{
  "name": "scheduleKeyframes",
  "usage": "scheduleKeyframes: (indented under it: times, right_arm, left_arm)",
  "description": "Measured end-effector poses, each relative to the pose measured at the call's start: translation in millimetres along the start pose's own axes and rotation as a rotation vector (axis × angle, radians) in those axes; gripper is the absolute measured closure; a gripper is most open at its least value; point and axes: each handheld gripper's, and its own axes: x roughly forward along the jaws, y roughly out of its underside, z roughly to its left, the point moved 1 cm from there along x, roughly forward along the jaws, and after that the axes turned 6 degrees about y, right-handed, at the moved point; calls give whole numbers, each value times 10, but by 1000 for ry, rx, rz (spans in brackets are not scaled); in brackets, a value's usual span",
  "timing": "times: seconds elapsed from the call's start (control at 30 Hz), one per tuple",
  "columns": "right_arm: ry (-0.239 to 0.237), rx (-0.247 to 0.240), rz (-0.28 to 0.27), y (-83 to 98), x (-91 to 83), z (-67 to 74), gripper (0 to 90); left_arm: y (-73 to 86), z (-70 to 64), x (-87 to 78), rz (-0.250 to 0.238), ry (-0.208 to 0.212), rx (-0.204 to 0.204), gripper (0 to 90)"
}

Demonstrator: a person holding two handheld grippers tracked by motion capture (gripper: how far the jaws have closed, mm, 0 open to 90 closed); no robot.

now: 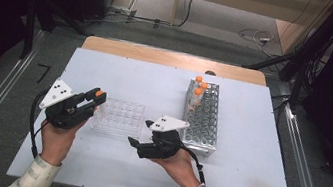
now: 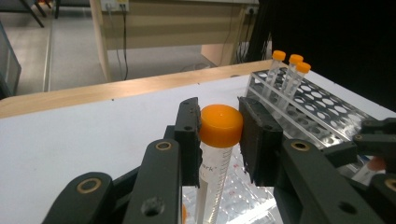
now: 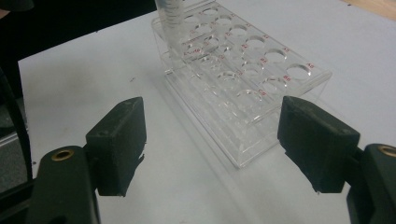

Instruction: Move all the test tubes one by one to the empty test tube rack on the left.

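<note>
Left gripper (image 2: 219, 140) clamps 1 orange-capped tube (image 2: 220, 126) upright at its cap.

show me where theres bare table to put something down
Free: the table's far-left stretch beyond the clear rack, the right strip beside the tall rack, and the near edge between the forearms. Crowded: the middle, where the left gripper holds a tube at the clear rack and the open right gripper sits between the racks.
</note>
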Motion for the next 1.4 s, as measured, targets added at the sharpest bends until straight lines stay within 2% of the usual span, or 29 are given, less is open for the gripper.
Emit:
scheduleKeyframes:
  times: [0.17, 0.47, 0.67, 0.93, 1.2, 1.4]
  right_arm:
    - [-1, 3, -1, 10, -6, -11, 224]
    - [0, 5, -3, 12, -10, -20, 226]
    - [0, 2, -5, 9, -7, -17, 228]
    - [0, 0, 0, 9, 16, -6, 227]
    - [0, -1, -7, 8, 2, -7, 228]
    - [10, 3, -19, 11, -44, -35, 239]
  left_arm:
    - [38, 46, 45, 19, -6, -6, 701]
    - [191, 31, 108, 65, -13, 10, 700]
    - [326, 30, 130, 64, -19, 5, 698]
    - [351, 1, 120, 72, -18, 35, 690]
    - [340, -20, 103, 65, -31, 39, 616]
    - [340, -35, 89, 58, -29, 27, 480]
